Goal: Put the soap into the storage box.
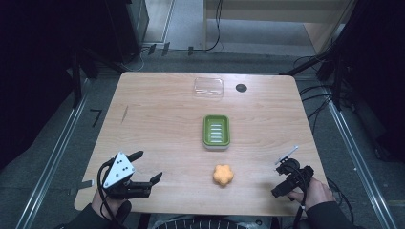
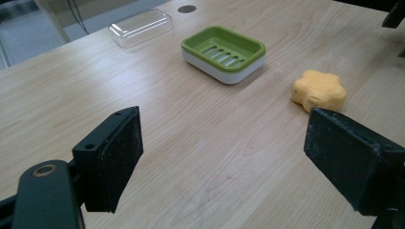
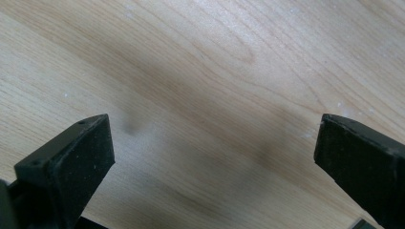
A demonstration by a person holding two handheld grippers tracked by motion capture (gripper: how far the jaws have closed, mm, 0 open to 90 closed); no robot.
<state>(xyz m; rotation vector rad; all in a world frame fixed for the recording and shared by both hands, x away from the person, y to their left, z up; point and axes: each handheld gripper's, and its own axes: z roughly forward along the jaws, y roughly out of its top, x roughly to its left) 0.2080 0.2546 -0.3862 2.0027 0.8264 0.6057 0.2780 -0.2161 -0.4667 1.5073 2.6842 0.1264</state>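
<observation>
Landmark for all positions: the green soap dish (image 1: 216,131), sitting near the middle of the table (image 1: 157,119).

Left gripper (image 1: 145,177): at the near left corner of the table, well to the near-left of the dish. Jaws stand wide apart, nothing between them. The hand behind it holds it low over the wood, jaws aimed forward and to the right. In the left gripper view, the pads (image 2: 119,157) frame bare wood, with the orange flower-shaped soap (image 2: 319,89) just beyond the right-hand pad.

Right gripper (image 1: 286,179): at the near right edge, to the near-right of the dish. Jaws also spread wide and empty; its own view looks down on bare wood grain between the pads (image 3: 71,162), so it is tilted steeply toward the table.

Soap (image 1: 223,175): lies flat on the table directly on the near side of the dish, apart from it, roughly between the two grippers (a shade closer to the right one, by the high view). It is round-lobed, so no long axis to line up with. The dish runs long near-to-far and is empty.

Judgement: either hand could reach the soap; the left one is already aimed at it, and needs to swing right and forward.

Farther than the dish: a clear lid (image 1: 208,88) near the far edge, with a small dark round spot (image 1: 241,88) just right of it.
</observation>
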